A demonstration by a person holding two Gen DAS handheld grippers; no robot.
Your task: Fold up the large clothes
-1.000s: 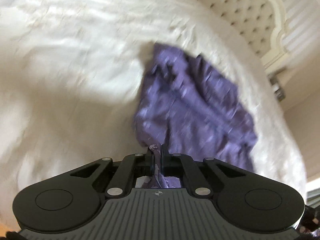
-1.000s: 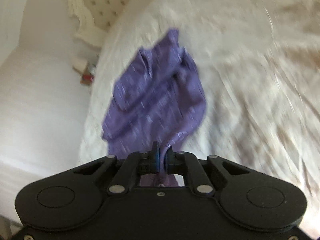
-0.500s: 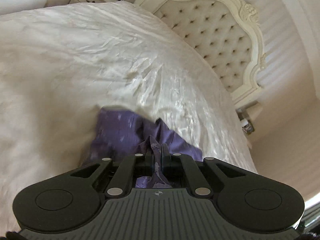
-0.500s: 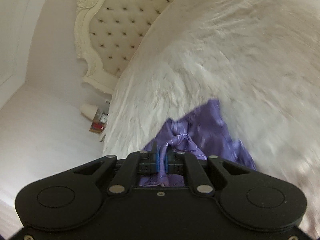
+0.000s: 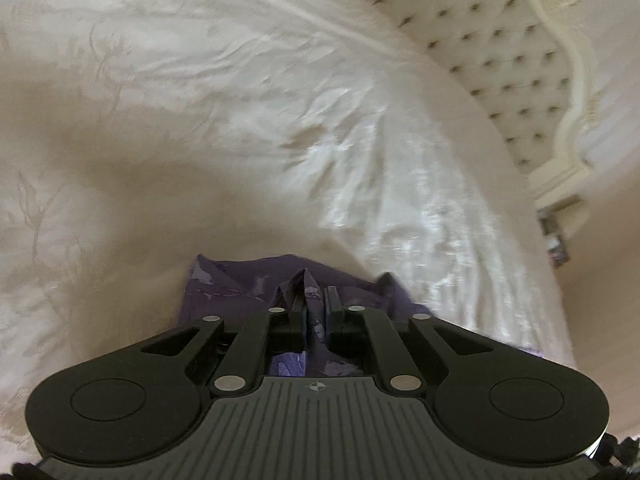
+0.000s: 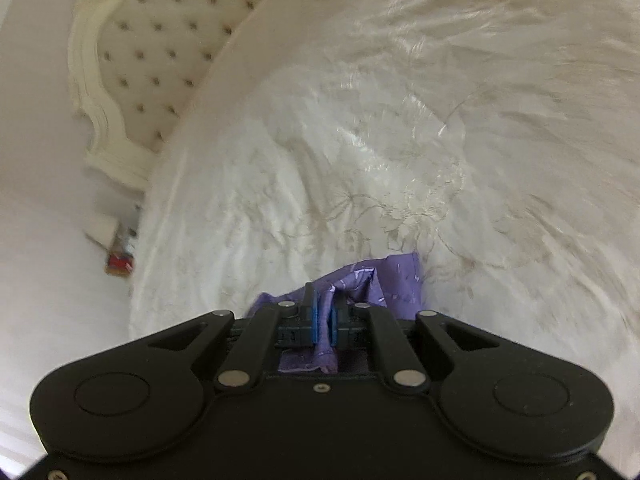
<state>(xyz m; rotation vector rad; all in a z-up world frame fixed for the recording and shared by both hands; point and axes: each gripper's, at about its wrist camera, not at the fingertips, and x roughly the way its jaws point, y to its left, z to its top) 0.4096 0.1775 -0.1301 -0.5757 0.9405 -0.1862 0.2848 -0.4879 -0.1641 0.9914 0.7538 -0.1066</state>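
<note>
Two grips, L gripper (image 5: 314, 300) & R gripper (image 6: 325, 306), jaws pinching purple garment (image 6: 394, 286). I hold it over bed (image 5: 200, 140), prob. to spread it.

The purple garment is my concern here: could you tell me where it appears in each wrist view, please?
Left wrist: purple garment at bottom centre, pinched in the left gripper.
Right wrist: the garment at bottom centre, pinched in the right gripper.
Shared landmark: tufted headboard, upper right in the left view, upper left in the right view.
</note>
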